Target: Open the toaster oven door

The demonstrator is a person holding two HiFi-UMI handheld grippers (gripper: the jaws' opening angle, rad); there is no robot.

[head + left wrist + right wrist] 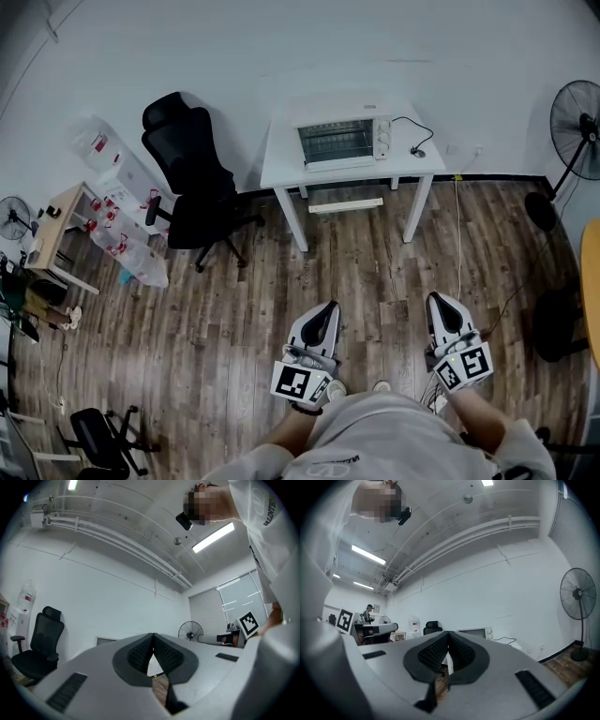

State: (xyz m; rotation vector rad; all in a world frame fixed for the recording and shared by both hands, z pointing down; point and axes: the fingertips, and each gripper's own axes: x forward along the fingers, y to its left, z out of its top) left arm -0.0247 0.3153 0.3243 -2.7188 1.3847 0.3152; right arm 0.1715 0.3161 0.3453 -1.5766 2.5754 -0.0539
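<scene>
The white toaster oven (342,141) stands on a small white table (281,169) against the far wall, its glass door closed. It also peeks over the jaws in the right gripper view as the oven (480,632). Both grippers are held close to the person's body, well short of the table. My left gripper (325,314) is shut with nothing in it, its pads meeting at the tips (153,637). My right gripper (441,305) is likewise shut and empty (448,635).
A black office chair (192,178) stands left of the table. A cable (412,141) lies on the table's right end. A standing fan (574,122) is at the far right. Cluttered shelves and bags (112,225) sit along the left. Wooden floor lies between me and the table.
</scene>
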